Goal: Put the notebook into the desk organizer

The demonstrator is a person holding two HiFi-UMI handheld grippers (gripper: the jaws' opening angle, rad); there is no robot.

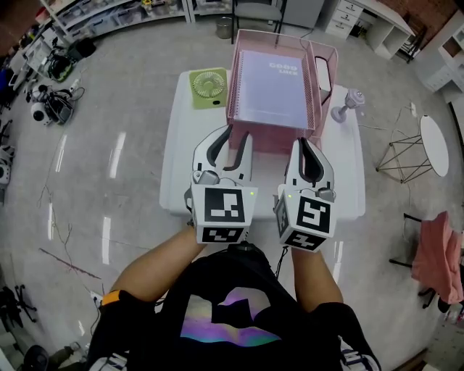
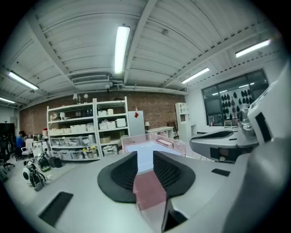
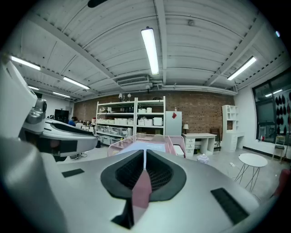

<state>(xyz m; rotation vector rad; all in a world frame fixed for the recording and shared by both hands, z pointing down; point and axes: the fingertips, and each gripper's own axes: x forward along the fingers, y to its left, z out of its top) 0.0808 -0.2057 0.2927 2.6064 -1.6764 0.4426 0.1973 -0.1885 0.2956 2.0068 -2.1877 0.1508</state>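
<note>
Both empty: left gripper [image 1: 233,139] half apart, right gripper [image 1: 303,143] nearly closed. Notebook [image 1: 272,83] lies in organizer [image 1: 275,142]. Risk: forward bump on near wall shoves organizer across table [image 1: 177,174].

Head view layout: table [image 1: 185,174] at frame centre, desk organizer [image 1: 272,142] on its far half.
Notebook [image 1: 274,87] lies flat in the organizer's wide compartment, with a narrower compartment on its right. Fan [image 1: 209,87] sits on the table just left of the organizer, a small desk item [image 1: 349,103] just right of it. Left gripper [image 1: 233,138] and right gripper [image 1: 303,141] are side by side below the organizer, over the table's near half. Round side table [image 1: 433,145] at right edge, well apart. Chair [image 1: 257,11] behind the table, top centre.
</note>
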